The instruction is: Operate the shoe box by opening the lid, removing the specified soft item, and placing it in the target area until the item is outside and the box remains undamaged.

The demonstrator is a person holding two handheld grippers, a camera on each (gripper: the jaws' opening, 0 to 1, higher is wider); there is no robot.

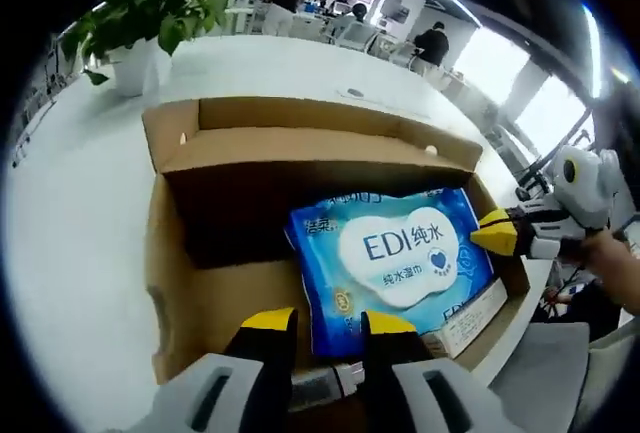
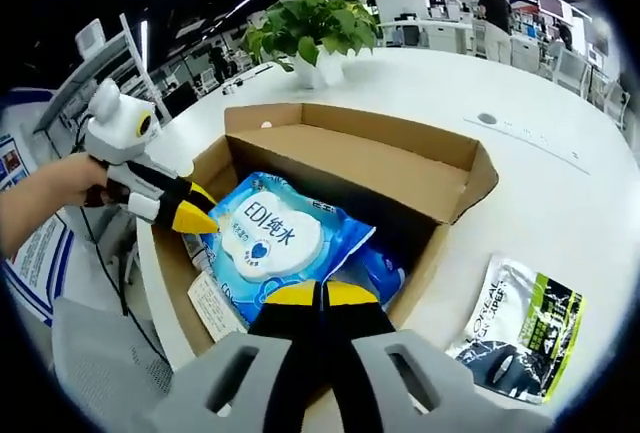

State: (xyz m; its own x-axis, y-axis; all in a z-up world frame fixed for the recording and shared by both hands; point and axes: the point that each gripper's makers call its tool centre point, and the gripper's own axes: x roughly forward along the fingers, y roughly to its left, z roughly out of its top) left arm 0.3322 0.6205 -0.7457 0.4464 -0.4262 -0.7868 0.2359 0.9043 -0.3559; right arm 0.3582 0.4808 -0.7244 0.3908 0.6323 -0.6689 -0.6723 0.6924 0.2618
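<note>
Just ahead of your left tongs (image 1: 328,338), inside the open shoe box (image 1: 170,253), lies the blue wipes pack (image 1: 395,263), flat, w/ its near short edge right past the tips and its long axis running away from you toward the box's back wall. Left tongs are slightly apart, holding nothing. Right tongs (image 2: 320,295) look pressed together, resting at the pack's edge, also holding nothing. Both are close; left looks better lined up along the pack, so I'd judge it the easier grab. Lid's already folded back.
</note>
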